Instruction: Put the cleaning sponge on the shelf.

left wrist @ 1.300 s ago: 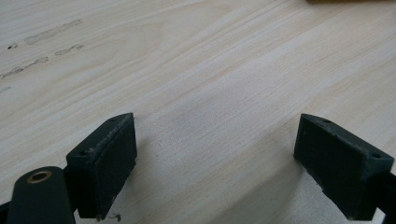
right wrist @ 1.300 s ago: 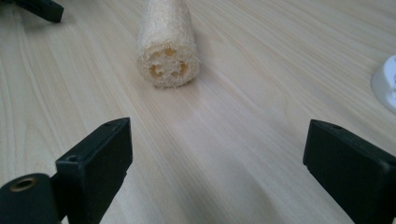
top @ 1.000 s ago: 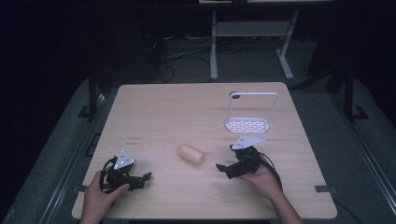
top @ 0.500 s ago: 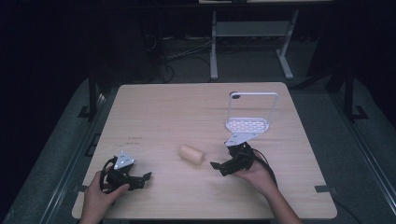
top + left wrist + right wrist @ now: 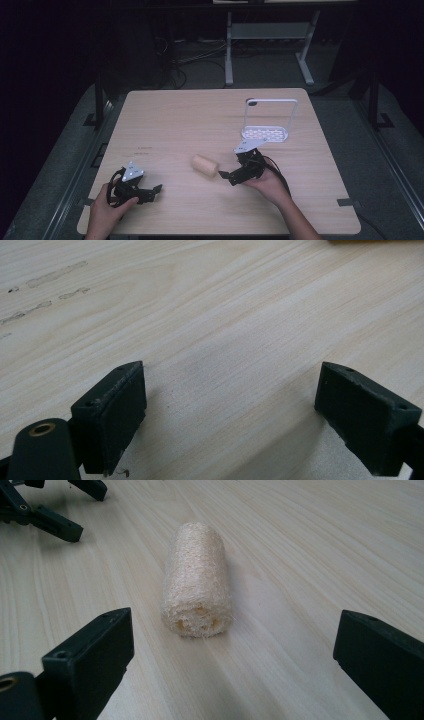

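Your right gripper (image 5: 225, 175) sits spread wide just beside the loofah roll (image 5: 204, 165), while your left gripper (image 5: 152, 192), also spread, rests well apart from it.

No legible text, label, brand, number or sign appears anywhere.

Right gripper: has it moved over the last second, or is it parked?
Yes. In the high view the right gripper has slid left across the table, away from the white rack and closer to the loofah roll, jaws open toward its end.
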The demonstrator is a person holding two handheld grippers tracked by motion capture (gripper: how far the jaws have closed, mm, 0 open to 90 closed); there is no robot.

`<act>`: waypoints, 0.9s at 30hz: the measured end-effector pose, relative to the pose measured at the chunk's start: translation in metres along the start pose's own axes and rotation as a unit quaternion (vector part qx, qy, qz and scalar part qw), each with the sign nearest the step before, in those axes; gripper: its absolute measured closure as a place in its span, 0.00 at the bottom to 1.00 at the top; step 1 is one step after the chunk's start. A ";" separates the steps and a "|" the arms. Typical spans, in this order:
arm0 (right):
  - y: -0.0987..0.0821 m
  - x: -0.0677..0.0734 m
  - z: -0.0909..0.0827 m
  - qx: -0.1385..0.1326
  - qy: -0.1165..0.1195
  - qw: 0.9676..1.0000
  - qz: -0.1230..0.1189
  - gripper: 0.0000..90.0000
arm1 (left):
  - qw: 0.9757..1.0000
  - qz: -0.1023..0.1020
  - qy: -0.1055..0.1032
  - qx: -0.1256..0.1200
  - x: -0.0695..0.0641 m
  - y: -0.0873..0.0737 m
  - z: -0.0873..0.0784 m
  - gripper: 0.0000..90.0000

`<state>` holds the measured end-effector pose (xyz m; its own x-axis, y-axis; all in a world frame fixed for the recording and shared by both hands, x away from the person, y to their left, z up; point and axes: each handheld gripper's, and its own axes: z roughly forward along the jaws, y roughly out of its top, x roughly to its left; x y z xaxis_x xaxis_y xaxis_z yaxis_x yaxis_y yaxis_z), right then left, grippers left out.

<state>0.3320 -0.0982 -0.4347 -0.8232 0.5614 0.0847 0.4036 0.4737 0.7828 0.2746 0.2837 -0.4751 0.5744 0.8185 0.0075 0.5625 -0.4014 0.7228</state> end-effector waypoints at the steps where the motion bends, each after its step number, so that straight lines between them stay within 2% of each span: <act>1: 0.001 0.000 0.001 -0.001 0.001 1.000 -0.003 0.03 | 1.000 0.000 0.000 0.000 0.000 0.000 0.000 0.14; 20: 0.022 0.003 0.020 -0.002 0.008 1.000 -0.008 0.03 | 1.000 0.000 0.000 0.001 0.000 0.000 0.000 0.14; 27: 0.029 0.005 0.030 0.002 0.014 1.000 -0.003 0.03 | 1.000 -0.001 0.000 0.001 0.000 0.000 0.000 0.14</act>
<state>0.3511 -0.0614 -0.4301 -0.8365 0.5394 0.0969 0.4001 0.4803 0.7806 0.2745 0.2836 -0.4749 0.5734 0.8192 0.0068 0.5642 -0.4008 0.7218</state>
